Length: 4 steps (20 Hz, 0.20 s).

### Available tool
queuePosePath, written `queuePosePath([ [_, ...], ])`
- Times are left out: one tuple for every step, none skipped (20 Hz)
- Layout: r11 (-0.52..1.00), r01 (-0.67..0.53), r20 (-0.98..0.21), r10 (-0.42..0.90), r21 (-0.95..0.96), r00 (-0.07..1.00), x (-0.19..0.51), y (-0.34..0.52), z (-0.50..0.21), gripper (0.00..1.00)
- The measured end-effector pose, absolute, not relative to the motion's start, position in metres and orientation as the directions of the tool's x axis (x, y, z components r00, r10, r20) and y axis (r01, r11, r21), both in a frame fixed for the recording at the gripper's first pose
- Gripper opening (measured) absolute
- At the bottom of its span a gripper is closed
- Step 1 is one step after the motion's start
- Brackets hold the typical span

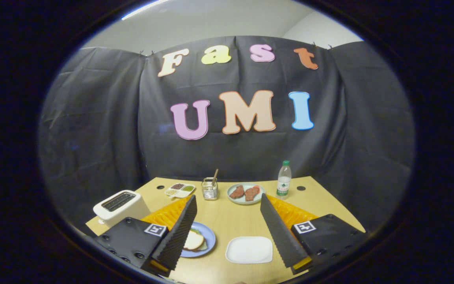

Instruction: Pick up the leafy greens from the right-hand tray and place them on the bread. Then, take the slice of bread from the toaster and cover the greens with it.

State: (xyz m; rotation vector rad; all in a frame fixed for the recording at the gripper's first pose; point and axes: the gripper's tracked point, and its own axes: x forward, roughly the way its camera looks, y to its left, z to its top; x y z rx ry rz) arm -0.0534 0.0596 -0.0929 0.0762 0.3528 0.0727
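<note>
My gripper (227, 199) hangs open above the near part of the wooden table (231, 221), with nothing between its widely spread fingers. A blue plate (207, 238) lies just beside the left finger, partly hidden by it. On the plate rests a slice of bread (194, 240) with leafy greens (202, 247) peeking out from under its edge. A white, flat tray (249, 249) sits between the fingers, nearer the right one, with nothing on it. The white toaster (120, 205) stands at the table's left edge, beyond the left finger; its slots look dark.
Along the back of the table stand a divided dish of condiments (180, 190), a wire utensil holder (210, 188), a pale green plate with two pieces of meat (246, 193), and a water bottle (284, 179). The black cloth wall rises right behind them.
</note>
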Motion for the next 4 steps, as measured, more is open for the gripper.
queuePosePath([
  [0.995, -0.049, -0.332, 0.074, 0.082, 0.94, -0.0547, 0.057, -0.0881, 1.0],
  [0.996, -0.042, -0.32, 0.066, 0.08, 0.945, -0.0547, 0.0549, -0.0829, 1.0],
  [0.996, -0.036, -0.316, 0.058, 0.076, 0.947, -0.0553, 0.0527, -0.0816, 1.0],
  [0.997, -0.031, -0.311, 0.052, 0.071, 0.949, -0.0549, 0.0507, -0.0789, 1.0],
])
